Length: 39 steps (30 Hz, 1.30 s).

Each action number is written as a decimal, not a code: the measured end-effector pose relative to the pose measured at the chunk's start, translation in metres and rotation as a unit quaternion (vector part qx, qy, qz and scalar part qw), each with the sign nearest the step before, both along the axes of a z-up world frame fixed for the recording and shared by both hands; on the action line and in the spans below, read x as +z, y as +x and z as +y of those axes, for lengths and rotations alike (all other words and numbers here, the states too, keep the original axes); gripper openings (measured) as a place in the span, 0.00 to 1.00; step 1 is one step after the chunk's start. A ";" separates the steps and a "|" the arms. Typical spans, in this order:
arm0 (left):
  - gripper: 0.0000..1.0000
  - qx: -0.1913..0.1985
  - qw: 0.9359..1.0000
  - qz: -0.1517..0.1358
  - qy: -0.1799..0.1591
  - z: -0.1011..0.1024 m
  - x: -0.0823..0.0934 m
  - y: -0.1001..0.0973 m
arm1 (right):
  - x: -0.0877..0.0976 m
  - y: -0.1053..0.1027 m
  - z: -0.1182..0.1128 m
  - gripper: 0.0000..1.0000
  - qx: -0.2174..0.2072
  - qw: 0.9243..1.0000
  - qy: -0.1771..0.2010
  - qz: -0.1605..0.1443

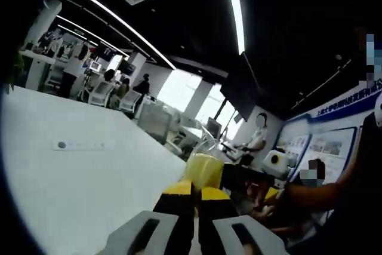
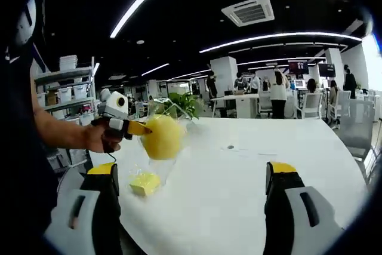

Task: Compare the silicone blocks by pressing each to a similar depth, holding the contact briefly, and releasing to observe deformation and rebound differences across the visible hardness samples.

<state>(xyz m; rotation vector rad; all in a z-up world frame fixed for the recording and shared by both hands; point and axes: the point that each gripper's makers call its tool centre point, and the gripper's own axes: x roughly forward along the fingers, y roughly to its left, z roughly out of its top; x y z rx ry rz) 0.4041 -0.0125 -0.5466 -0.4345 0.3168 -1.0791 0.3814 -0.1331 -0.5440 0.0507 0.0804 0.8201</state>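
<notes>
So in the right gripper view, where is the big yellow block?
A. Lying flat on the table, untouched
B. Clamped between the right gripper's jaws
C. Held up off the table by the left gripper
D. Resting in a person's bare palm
C: the left gripper, held in a hand, pinches the yellow block above the white table, while the right gripper stands wide open.

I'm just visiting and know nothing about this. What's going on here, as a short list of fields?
Setting: open office, white table
Left gripper: held in a person's hand, jaws closed on the yellow block, lifted above the table
Right gripper: jaws wide apart, holding nothing
On the table: small yellow piece below the lifted block
Also: clear container behind the block, contents unclear
</notes>
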 end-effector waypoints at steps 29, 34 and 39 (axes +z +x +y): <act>0.00 -0.024 0.999 -0.010 -0.032 0.000 0.037 -0.021 | 0.018 0.004 0.088 0.38 0.172 0.981 0.043 0.078; 0.00 -0.025 0.999 -0.007 -0.041 -0.002 0.040 -0.022 | 0.020 0.006 0.087 0.35 0.178 0.978 0.062 0.089; 0.00 -0.031 0.999 -0.008 -0.039 -0.006 0.040 -0.028 | 0.020 -0.001 0.090 0.27 0.190 0.975 0.059 0.097</act>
